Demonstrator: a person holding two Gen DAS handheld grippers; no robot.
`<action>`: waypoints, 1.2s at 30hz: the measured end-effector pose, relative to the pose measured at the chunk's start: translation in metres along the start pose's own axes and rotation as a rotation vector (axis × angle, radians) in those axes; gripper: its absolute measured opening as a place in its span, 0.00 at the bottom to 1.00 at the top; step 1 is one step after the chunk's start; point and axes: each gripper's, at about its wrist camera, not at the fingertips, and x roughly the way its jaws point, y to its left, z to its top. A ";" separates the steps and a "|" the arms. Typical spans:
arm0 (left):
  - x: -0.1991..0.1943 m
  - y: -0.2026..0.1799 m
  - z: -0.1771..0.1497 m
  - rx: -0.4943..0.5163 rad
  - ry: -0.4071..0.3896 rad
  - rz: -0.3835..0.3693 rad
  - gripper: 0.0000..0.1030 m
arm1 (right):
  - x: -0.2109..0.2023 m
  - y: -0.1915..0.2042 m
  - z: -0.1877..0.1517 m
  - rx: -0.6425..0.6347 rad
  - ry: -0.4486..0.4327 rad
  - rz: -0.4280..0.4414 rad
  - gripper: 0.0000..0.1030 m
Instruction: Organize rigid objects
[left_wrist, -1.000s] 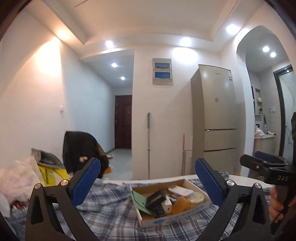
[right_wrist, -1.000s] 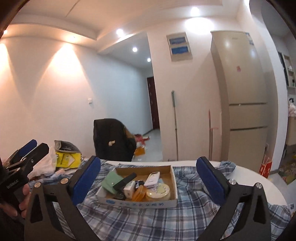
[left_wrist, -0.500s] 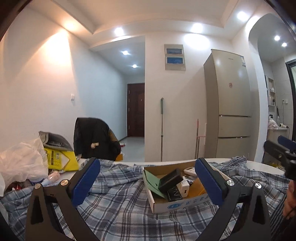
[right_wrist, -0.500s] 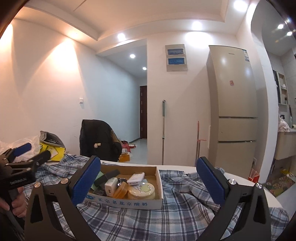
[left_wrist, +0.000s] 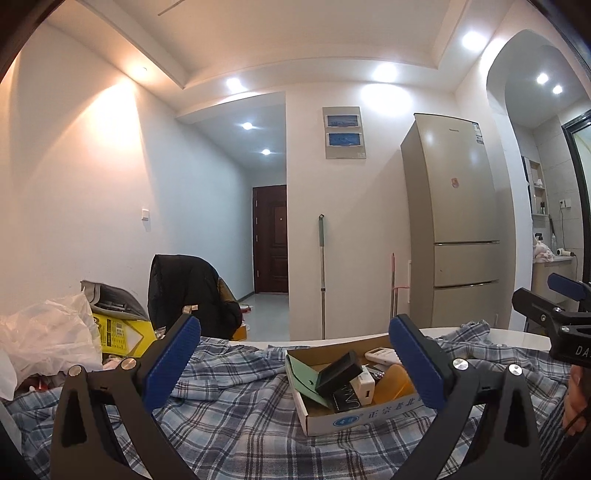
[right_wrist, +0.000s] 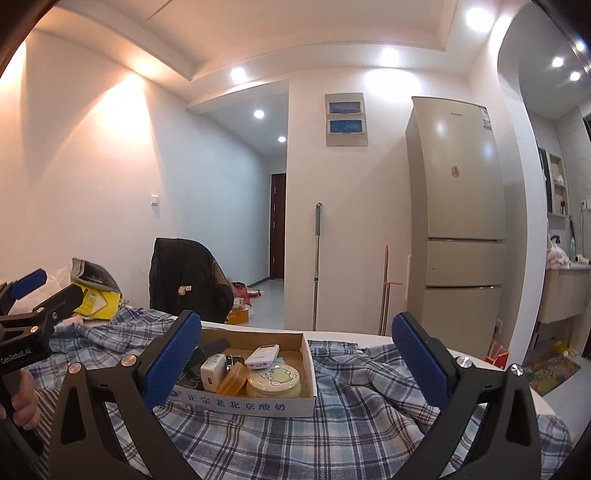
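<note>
A shallow cardboard box (right_wrist: 243, 404) sits on a blue plaid cloth (right_wrist: 351, 428) over the table. It holds a round cream tin (right_wrist: 273, 382), an amber disc (right_wrist: 232, 377), a white charger (right_wrist: 212, 371), a white remote (right_wrist: 262, 356) and black items. In the left wrist view the box (left_wrist: 354, 419) shows a green pouch (left_wrist: 301, 376) and a black case (left_wrist: 338, 373). My left gripper (left_wrist: 295, 365) is open and empty, held above the cloth just short of the box. My right gripper (right_wrist: 295, 363) is open and empty, short of the box.
A white plastic bag (left_wrist: 40, 343) and a yellow package (left_wrist: 118, 334) lie at the table's left. A chair with a black jacket (left_wrist: 184, 291) stands behind. A fridge (left_wrist: 450, 221) and a mop (left_wrist: 322, 280) stand at the far wall.
Both cameras have swung and levelled; the box has shifted in the views. Both grippers stay open and empty.
</note>
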 end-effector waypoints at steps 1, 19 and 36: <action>0.000 0.000 0.000 0.000 0.000 -0.004 1.00 | -0.001 0.001 0.000 -0.003 -0.003 0.001 1.00; -0.003 -0.001 0.002 0.012 -0.013 0.013 1.00 | -0.003 -0.002 0.002 0.000 -0.015 0.001 1.00; -0.006 -0.003 0.002 0.023 -0.027 0.013 1.00 | -0.002 -0.002 0.001 0.005 -0.003 0.002 1.00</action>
